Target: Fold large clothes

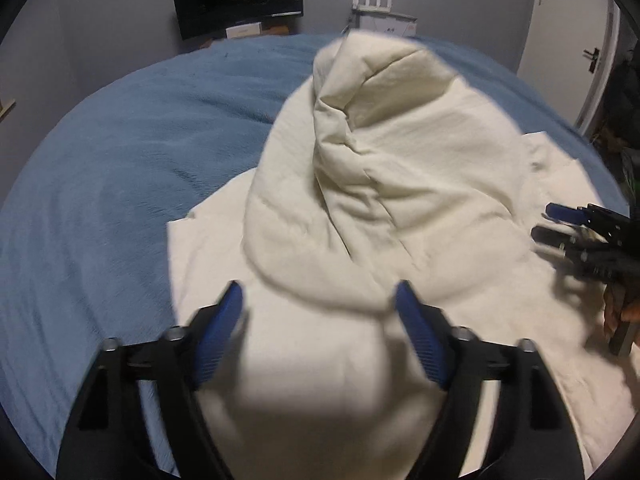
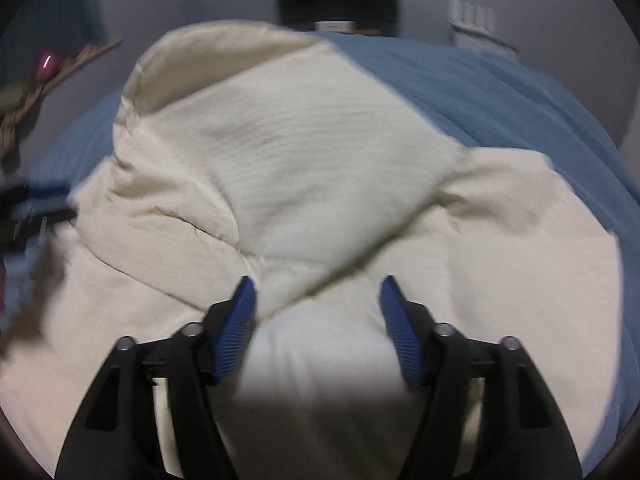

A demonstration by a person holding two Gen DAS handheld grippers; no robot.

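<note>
With both the left gripper (image 1: pixel 320 300) and right gripper (image 2: pixel 318 294) spread wide and empty, I judge the cream padded jacket (image 1: pixel 380 168) soft, bulky and springy, best pinched along its hem.

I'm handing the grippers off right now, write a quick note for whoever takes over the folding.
Left gripper: jaws wide open, nothing between the pads.
Right gripper: jaws open, nothing gripped; a folded edge lies just ahead of the pads.
Large cream-white quilted garment: lies on the blue bedspread, one part thrown over the middle and standing up in a loose hump.
Done: a first fold-over appears made, both grippers off the cloth.
Left: flatten the hump, probably fold again and square the edges.
</note>
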